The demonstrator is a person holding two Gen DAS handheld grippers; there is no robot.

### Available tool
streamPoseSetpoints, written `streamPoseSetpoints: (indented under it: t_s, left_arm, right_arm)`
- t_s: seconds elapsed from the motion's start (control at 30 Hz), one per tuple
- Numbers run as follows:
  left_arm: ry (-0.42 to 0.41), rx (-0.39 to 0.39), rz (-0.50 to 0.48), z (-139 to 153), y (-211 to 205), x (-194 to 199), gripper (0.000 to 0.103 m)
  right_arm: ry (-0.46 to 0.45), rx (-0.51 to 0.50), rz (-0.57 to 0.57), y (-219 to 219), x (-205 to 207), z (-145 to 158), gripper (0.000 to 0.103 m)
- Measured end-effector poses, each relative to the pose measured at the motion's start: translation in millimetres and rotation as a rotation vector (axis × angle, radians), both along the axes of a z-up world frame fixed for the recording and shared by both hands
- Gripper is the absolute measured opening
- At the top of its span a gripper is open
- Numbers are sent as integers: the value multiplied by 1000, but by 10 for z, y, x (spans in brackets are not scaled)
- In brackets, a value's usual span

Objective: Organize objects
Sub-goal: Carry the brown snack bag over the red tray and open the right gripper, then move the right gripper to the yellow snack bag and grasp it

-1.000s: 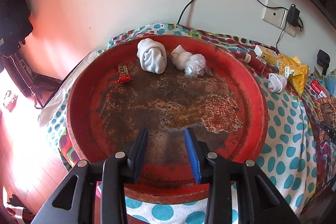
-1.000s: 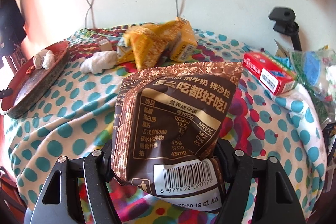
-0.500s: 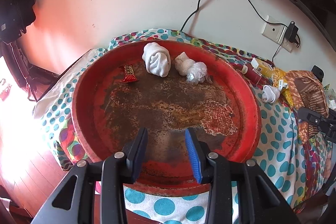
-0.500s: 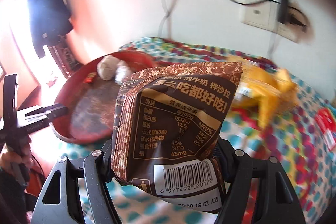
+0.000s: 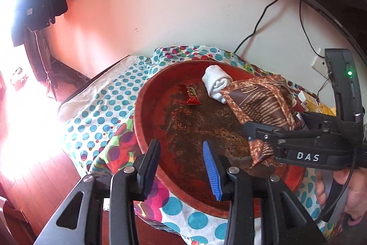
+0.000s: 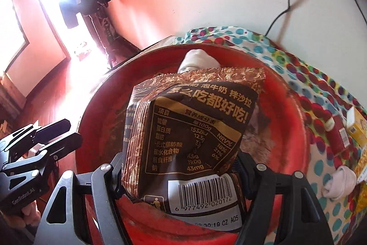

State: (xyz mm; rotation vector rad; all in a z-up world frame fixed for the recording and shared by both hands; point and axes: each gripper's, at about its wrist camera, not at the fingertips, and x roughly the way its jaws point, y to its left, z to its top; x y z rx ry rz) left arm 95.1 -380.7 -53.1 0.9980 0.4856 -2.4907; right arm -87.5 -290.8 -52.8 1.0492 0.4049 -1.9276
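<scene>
My right tongs [image 6: 183,167] are clamped on a brown snack bag [image 6: 190,130], gripping it near its lower end, just above the barcode label. The bag stands upright between the fingers, with its crimped top edge toward the far side of the red tray [image 6: 291,111]. From the left wrist view, the same bag [image 5: 259,107] is over the right half of the tray [image 5: 146,107], with its far corner next to a rolled white sock [image 5: 215,83] at the tray's far edge. I cannot tell whether the bag's lower end touches the tray floor.

My left tongs [image 5: 181,167] are parted with a clear gap and hold nothing. They sit above the tray's near rim, one finger black and the other faced with a blue pad [image 5: 211,167]. In the right wrist view they show at the left, beside the tray's left rim [image 6: 57,137].

A small red candy wrapper [image 5: 190,95] lies on the tray's worn, dark floor toward the far left, apart from the sock. The tray sits on a polka-dot cloth [image 5: 107,102] at the left end of the table. Off the tray's right rim, on the cloth, I see another white sock [image 6: 339,183], a red packet [image 6: 337,134] and a yellow box [image 6: 355,128] near the table's right edge.
</scene>
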Motion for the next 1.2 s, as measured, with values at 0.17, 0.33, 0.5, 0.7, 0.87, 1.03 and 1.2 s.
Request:
streamPoseSetpoints:
  t_s: [0.17,0.33,0.5,0.7,0.87,1.03,1.2]
  left_arm:
    - [-9,-7,24,-6,-75,31,40]
    - [-32,-23,2,-37,-18,-27,40]
    - [-41,-34,-29,-62,43,-73,40]
    - [-29,-26,-55,-58,116,-108,40]
    - [-26,-55,-103,-33,270,-148,40]
    - [-24,-62,-149,-43,434,-210,40]
    - [-49,-94,-181,-82,596,-275,40]
  right_arm:
    - [-26,46,47,-469,-31,-142,70]
    - [-11,96,39,-768,-165,-252,70]
    - [3,121,18,-917,-329,-286,69]
    - [-2,127,19,-860,-338,-259,73]
    - [-15,84,16,-396,-182,-92,80]
    - [-23,1,-80,599,-145,133,87]
    - [-42,-100,-328,1755,-422,411,99]
